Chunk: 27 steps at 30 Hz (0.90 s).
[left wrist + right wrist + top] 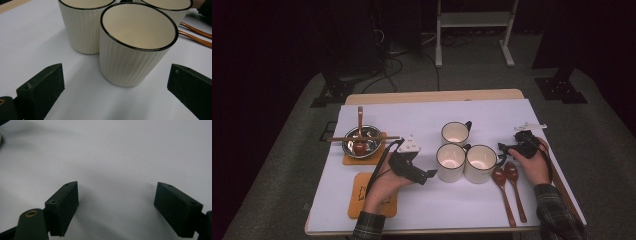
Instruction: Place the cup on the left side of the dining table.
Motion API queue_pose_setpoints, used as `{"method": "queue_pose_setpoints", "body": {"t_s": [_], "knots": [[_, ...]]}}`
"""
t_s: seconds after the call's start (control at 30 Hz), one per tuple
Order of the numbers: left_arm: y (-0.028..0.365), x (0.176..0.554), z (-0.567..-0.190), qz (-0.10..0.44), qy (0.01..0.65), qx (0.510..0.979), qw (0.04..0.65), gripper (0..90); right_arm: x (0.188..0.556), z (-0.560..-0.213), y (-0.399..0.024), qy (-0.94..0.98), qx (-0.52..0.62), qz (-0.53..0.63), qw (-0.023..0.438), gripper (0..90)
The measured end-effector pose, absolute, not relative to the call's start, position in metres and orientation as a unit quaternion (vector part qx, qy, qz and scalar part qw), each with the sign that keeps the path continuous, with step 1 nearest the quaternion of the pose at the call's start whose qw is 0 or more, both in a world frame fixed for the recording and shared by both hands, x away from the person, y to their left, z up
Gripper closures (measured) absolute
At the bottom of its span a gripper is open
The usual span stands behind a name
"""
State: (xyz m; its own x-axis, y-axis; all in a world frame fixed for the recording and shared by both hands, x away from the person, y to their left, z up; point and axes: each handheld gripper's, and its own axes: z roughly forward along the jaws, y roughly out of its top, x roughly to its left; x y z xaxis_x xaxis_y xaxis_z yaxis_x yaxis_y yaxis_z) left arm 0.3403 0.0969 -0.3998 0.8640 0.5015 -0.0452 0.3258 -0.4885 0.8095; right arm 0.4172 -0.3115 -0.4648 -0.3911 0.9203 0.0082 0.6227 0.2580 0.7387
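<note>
Three cream ribbed mugs with black rims stand close together mid-table: a far mug [455, 133], a near-left mug [450, 162] and a near-right mug [481, 163]. My left gripper [430, 175] lies low just left of the near-left mug and is open. In the left gripper view that mug [137, 42] stands ahead between the wide jaws of my left gripper [116, 88], untouched, with another mug [85, 25] behind it. My right gripper [504, 148] is right of the near-right mug. My right gripper [116, 205] is open over bare white cloth, holding nothing.
Two brown wooden spoons [509, 186] lie right of the mugs. At the left, a metal bowl [361, 140] with chopsticks and a spoon across it sits on an orange coaster. A second coaster [360, 192] lies under the left hand. A white rest [529, 126] lies far right.
</note>
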Motion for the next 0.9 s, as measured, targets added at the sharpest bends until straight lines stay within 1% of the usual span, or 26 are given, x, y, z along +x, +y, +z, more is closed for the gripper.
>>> {"method": "queue_pose_setpoints", "body": {"t_s": [0.9], "knots": [[0.066, 0.344, -0.412, 0.086, 0.211, 0.858, 0.461, 0.1, 0.417, -0.465, -0.311, 0.762, 0.506, 0.339, 0.22, 18.2]]}}
